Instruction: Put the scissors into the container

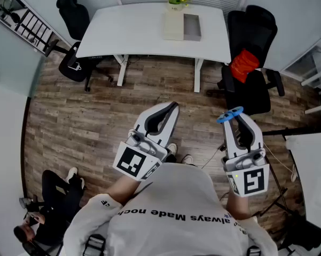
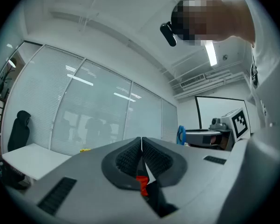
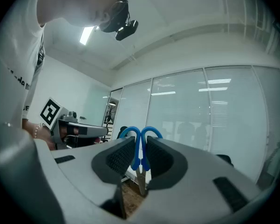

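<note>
My right gripper [image 1: 236, 117] is shut on a pair of blue-handled scissors [image 3: 139, 149]; the handle rings [image 1: 229, 114] stick out past the jaw tips, and the blades point back between the jaws. Both grippers are held up in the air over the wooden floor, well short of the white table [image 1: 133, 31]. On that table's far side stands the container [image 1: 192, 27], a grey open box beside its pale lid. My left gripper [image 1: 171, 108] is shut with nothing in it; its pads [image 2: 140, 155] meet. In the left gripper view the right gripper [image 2: 209, 136] shows at the right.
A yellow flower pot [image 1: 176, 0] stands behind the container. Black office chairs flank the table: one at the left [image 1: 75, 25], one at the right with a red cloth [image 1: 244, 64]. A person [image 1: 48, 207] sits on the floor at lower left. A shelf rack [image 1: 26, 23] stands far left.
</note>
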Demonstrator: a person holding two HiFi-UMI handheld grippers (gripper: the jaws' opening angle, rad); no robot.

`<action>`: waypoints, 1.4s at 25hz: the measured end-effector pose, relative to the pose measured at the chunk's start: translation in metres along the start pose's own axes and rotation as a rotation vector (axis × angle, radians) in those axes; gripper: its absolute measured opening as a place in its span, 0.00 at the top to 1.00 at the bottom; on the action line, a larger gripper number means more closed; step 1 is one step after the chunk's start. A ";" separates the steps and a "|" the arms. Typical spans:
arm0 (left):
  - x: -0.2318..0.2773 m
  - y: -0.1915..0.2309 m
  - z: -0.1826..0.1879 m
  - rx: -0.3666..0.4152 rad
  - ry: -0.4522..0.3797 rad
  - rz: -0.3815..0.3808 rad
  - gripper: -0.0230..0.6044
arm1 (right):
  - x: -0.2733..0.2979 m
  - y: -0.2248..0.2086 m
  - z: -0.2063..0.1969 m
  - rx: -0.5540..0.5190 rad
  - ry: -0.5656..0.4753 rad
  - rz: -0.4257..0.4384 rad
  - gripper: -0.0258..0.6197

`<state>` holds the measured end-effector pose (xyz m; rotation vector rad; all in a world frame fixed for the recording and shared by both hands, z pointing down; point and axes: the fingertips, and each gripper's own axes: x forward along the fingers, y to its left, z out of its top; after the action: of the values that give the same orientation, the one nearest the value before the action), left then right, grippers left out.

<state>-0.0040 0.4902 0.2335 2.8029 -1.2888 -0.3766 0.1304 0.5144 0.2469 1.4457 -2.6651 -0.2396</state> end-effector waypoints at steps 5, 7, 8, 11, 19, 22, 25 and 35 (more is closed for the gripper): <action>-0.004 0.029 -0.001 -0.003 -0.003 0.012 0.93 | 0.023 0.003 0.003 0.012 -0.010 -0.026 0.82; -0.006 0.041 0.001 -0.002 -0.008 0.012 0.93 | 0.033 0.007 0.003 0.021 -0.014 -0.037 0.82; -0.007 0.047 0.003 -0.001 -0.011 0.012 0.93 | 0.038 0.009 0.003 0.018 -0.013 -0.044 0.82; -0.009 0.061 0.007 0.001 -0.017 0.010 0.93 | 0.051 0.014 0.005 0.015 -0.016 -0.052 0.82; -0.006 0.088 0.003 -0.045 -0.017 -0.001 0.93 | 0.076 0.023 0.000 0.026 -0.007 -0.040 0.82; 0.003 0.095 0.003 -0.053 -0.019 0.002 0.93 | 0.086 0.014 -0.003 0.031 -0.003 -0.039 0.82; 0.010 0.102 0.002 -0.046 -0.020 0.005 0.93 | 0.096 0.008 -0.006 0.034 -0.005 -0.037 0.82; 0.060 0.116 -0.012 -0.030 -0.008 0.000 0.93 | 0.126 -0.031 -0.016 0.039 -0.018 -0.025 0.82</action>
<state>-0.0498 0.3682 0.2480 2.7796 -1.2745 -0.4039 0.0903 0.3903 0.2587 1.4965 -2.6819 -0.2041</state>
